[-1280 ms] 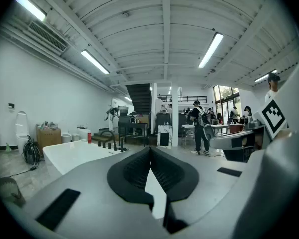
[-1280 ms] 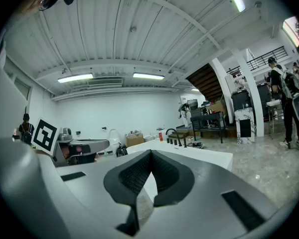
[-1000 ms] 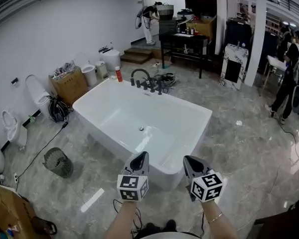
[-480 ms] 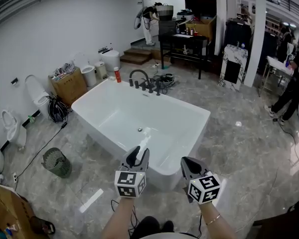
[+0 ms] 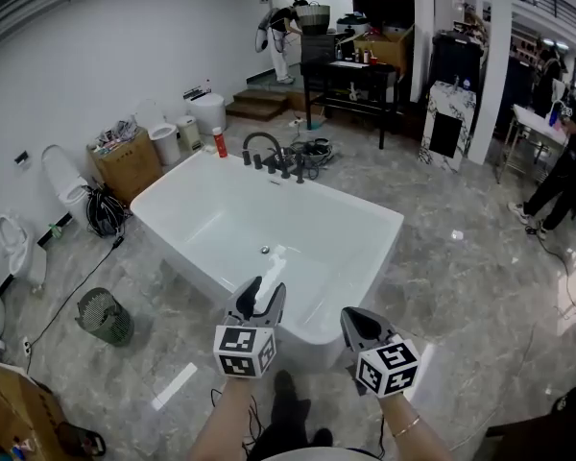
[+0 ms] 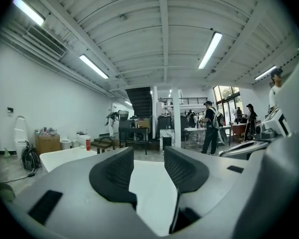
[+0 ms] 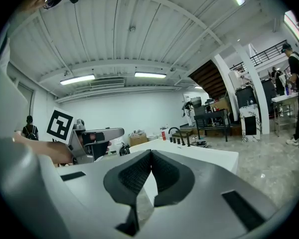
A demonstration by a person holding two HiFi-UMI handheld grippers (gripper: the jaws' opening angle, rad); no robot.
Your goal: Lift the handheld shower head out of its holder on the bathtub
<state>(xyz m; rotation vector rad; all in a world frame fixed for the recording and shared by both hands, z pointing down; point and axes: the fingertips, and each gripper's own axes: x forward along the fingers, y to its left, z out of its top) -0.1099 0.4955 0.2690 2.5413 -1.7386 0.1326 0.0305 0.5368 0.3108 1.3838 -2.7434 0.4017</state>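
Observation:
The white bathtub [image 5: 360, 221] fills the middle of the head view. Black fittings [image 5: 274, 159] stand in a row on its far rim under an arched spout; the handheld shower head is too small there to single out. My left gripper [image 5: 265, 292] hovers over the tub's near rim; its jaws have just been opening and stand open with nothing between them. My right gripper [image 5: 351, 318] is beside it, shut and empty. The left gripper view shows the open left gripper [image 6: 148, 156] and the tub [image 6: 65, 156]. In the right gripper view the right gripper [image 7: 150, 154] is shut, with the fittings [image 7: 182, 137] far ahead.
A mesh bin [image 5: 98, 315] stands on the floor left of the tub. A cardboard box [image 5: 125, 159], toilets [image 5: 62, 182] and cables [image 5: 104, 209] line the left wall. A black table [image 5: 350, 75] stands behind the tub. A person [image 5: 566, 157] is at the right.
The left jaws have gone from shut to open. Both grippers have moved forward to the tub's near rim, and the whole view has shifted closer to the tub.

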